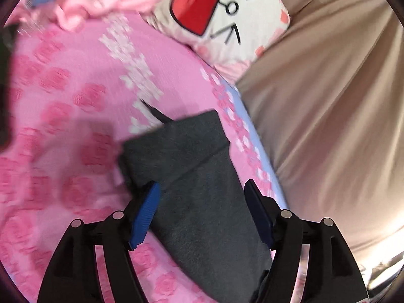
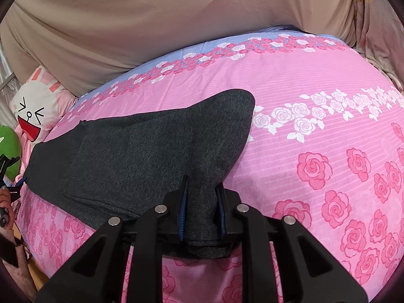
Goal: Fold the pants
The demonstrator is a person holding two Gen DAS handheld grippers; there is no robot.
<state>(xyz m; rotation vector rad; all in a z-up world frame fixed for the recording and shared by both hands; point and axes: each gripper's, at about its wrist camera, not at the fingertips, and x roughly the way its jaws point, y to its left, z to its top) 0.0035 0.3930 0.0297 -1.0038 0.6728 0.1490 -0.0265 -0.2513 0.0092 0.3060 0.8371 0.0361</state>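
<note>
Dark grey pants (image 2: 141, 146) lie folded lengthwise across a pink rose-print bedspread (image 2: 315, 75). In the right wrist view my right gripper (image 2: 202, 181) is shut on a bunched end of the pants, and the cloth rises between its blue pads. In the left wrist view the other end of the pants (image 1: 176, 139) lies flat on the bed. My left gripper (image 1: 202, 183) is open above it, one finger on each side of the cloth, and the pads do not press it. One of its blue fingertips (image 2: 22, 178) shows at the right wrist view's left edge.
A white cartoon-face pillow (image 1: 227, 15) lies at the head of the bed beside a beige drape (image 1: 328, 101) along the far side. Something green (image 2: 8, 146) and crumpled pink cloth (image 1: 75, 7) lie near the pillow. A person's hand (image 2: 5, 202) is at the left edge.
</note>
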